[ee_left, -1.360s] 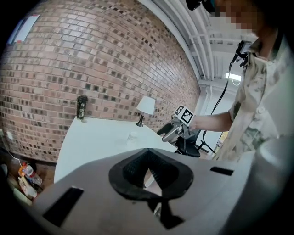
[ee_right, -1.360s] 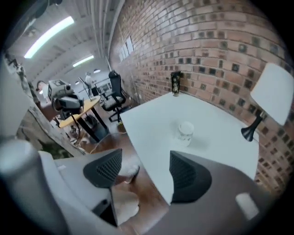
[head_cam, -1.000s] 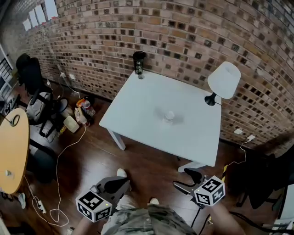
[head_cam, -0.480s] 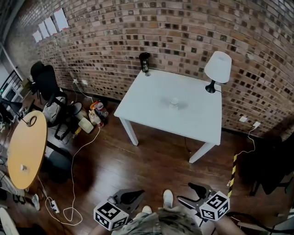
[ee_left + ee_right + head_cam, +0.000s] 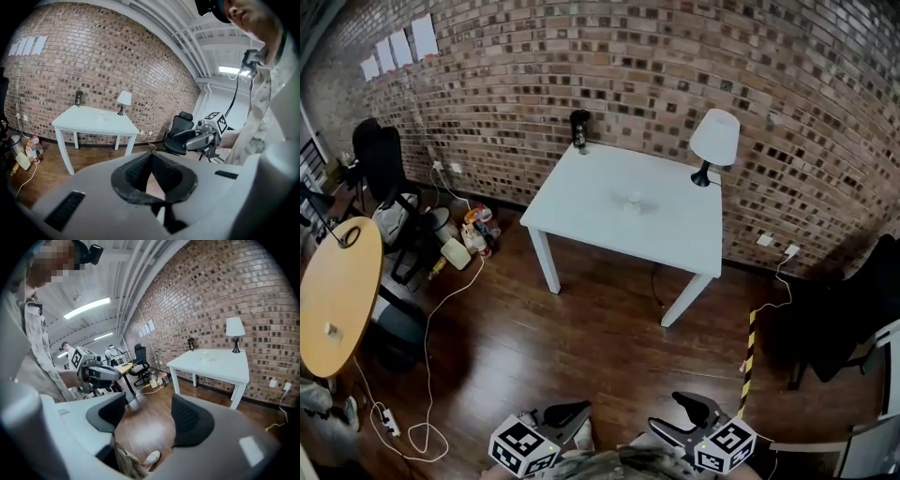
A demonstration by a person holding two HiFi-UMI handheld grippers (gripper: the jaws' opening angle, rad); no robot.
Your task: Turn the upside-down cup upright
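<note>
Standing well back from the white table (image 5: 581, 202). The cup (image 5: 635, 198) sits mid-top at our 12 o'clock, too small to read which way up. Our left gripper (image 5: 579, 409) is clenched on nothing. Our right gripper (image 5: 670, 417) has its jaws apart and closing, with nothing between them. Risk: we arrive with claws clenched and bump the cup instead of straddling it. It looks light and likely skids. The lamp (image 5: 713, 139) at the cup's 2 o'clock could get clipped. The floor cable (image 5: 431, 319) at our 9 o'clock is a trip hazard.
</note>
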